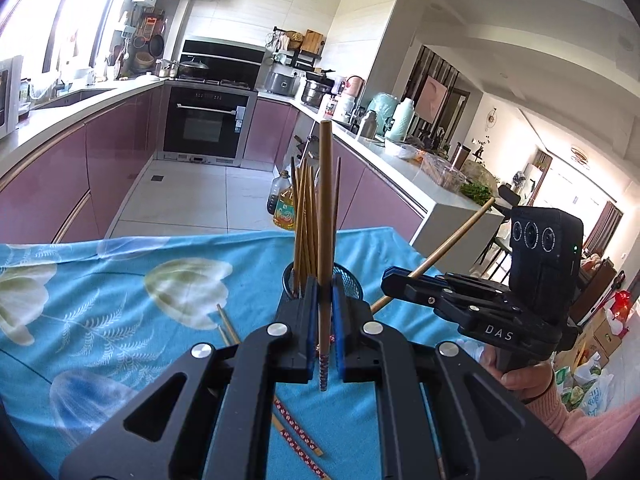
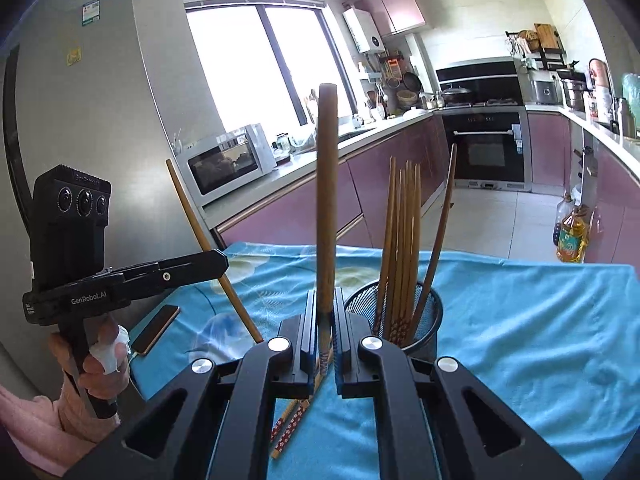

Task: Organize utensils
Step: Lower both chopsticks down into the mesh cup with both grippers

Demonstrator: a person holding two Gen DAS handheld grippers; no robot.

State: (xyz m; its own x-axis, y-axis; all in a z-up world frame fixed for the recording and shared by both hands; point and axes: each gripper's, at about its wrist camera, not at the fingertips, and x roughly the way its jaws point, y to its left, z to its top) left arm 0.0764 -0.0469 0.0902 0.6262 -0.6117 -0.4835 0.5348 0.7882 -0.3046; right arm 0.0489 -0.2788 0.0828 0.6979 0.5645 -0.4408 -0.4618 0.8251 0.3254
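Now each gripper (image 1: 324, 320) (image 2: 326, 328) clamps one upright chopstick (image 1: 325, 216) (image 2: 326, 184).

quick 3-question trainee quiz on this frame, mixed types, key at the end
1. True or false: each gripper is shut on one chopstick.
2. Where do the sorted chopsticks stand? A) mesh holder B) drawer C) plate
3. Fill in: loose chopsticks lie on the blue ____.

Key:
1. True: left gripper clamps the left chopstick; right gripper the right chopstick.
2. A, the mesh holder.
3. tablecloth.
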